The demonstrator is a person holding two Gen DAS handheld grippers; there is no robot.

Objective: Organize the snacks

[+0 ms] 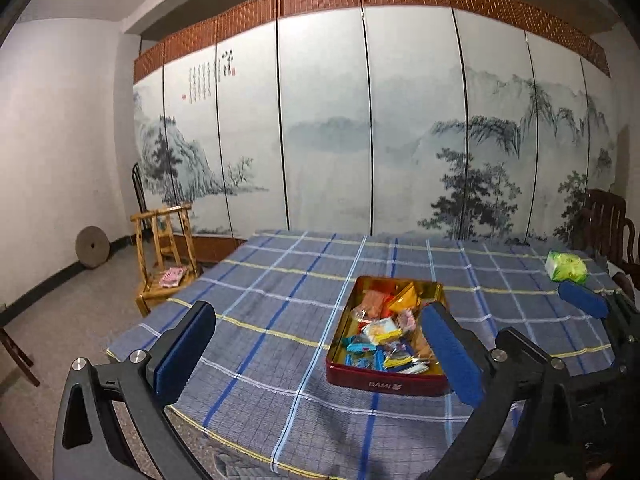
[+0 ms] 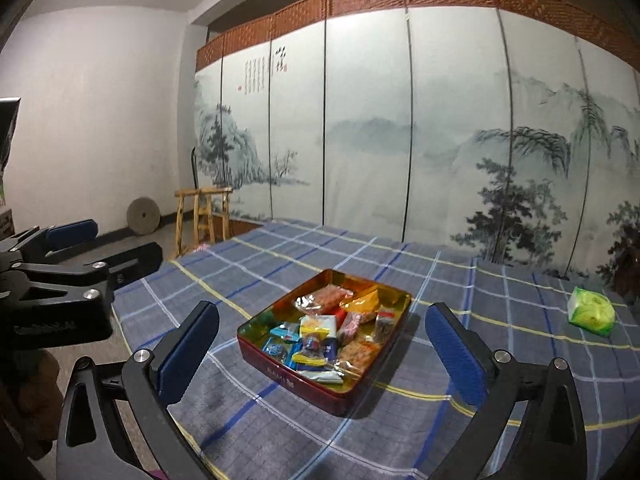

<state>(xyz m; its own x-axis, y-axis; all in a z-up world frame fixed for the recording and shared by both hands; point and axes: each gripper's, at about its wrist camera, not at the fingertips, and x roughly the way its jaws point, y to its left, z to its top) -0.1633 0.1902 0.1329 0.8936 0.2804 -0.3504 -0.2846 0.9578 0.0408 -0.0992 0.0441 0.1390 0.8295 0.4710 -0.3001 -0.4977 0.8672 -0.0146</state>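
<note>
We are judging sorting nearly finished: snacks (image 2: 324, 338) lying heaped inside red tin (image 2: 280, 376), tin sitting mid-table on blue checked cloth (image 2: 248, 420). Green packet (image 2: 592, 312) lying apart near far right edge, possibly still needing collecting. We are advising: approach packet low, pinch across its width, carry over tin rim before letting go, avoid nudging tin. We are holding left gripper (image 1: 320, 344) spread fully wide, nothing between its pads. We are holding right gripper (image 2: 322, 348) equally wide, empty, touching nothing, hanging above cloth.
</note>
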